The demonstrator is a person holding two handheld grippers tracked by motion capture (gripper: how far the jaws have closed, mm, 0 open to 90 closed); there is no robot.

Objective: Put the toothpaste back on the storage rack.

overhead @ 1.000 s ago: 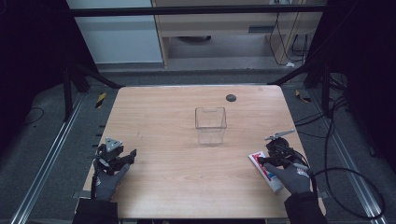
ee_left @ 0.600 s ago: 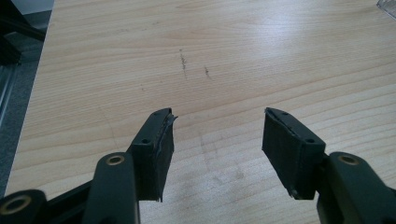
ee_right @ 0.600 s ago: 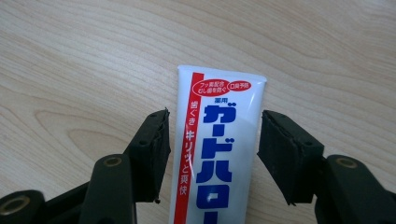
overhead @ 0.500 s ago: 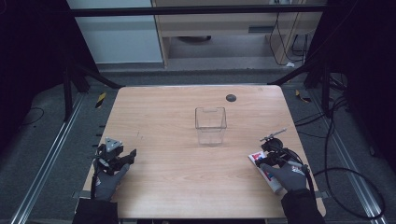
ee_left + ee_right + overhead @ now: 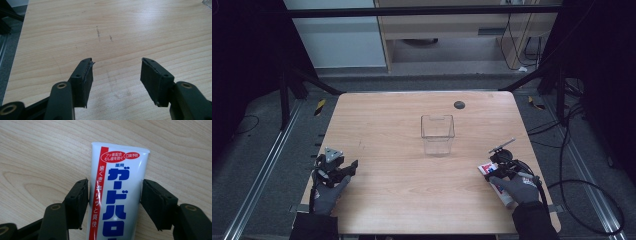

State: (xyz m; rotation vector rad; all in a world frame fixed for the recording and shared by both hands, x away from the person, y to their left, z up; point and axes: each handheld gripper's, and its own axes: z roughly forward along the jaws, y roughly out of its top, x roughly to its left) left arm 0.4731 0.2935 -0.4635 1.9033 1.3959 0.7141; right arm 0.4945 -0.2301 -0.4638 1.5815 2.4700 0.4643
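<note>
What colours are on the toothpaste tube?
White toothpaste tube with blue lettering and a red side stripe; it shows best in the right gripper view.

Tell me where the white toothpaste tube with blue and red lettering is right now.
The white toothpaste tube lies flat on the wooden table near its front right corner, between the right gripper's jaws, right of the clear plastic container.
</note>
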